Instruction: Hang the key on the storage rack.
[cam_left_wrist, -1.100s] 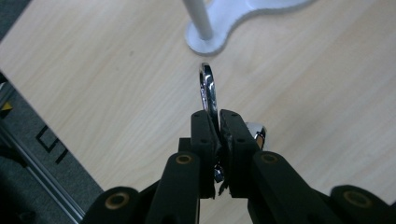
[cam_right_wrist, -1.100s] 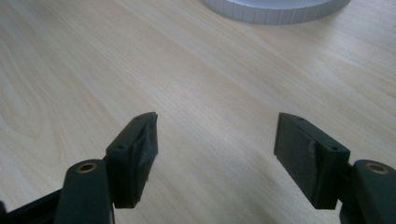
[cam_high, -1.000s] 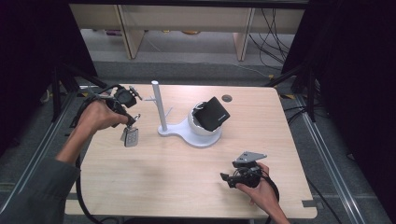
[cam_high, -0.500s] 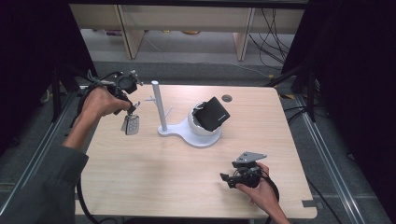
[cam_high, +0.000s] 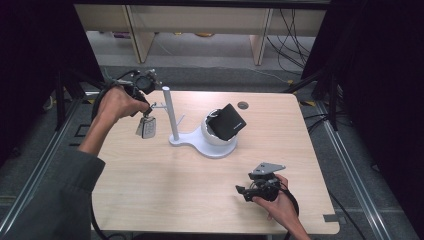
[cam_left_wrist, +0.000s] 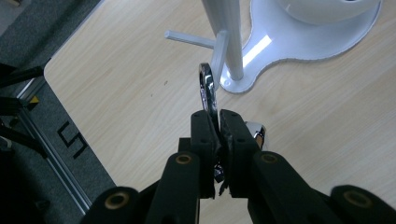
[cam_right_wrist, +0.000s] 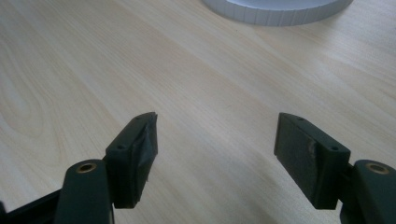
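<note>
Left gripper (cam_left_wrist: 214, 122) jaws clamp a key ring (cam_left_wrist: 207, 88); right gripper (cam_right_wrist: 215, 144) jaws apart.

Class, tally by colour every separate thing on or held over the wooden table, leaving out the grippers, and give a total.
White: 1, the plastic stand with upright post and side pegs
Black: 1, the box-shaped device resting tilted in the stand's round cup
Silver: 1, the metal key ring with hanging fob, gripped by the left gripper
Total: 3
</note>
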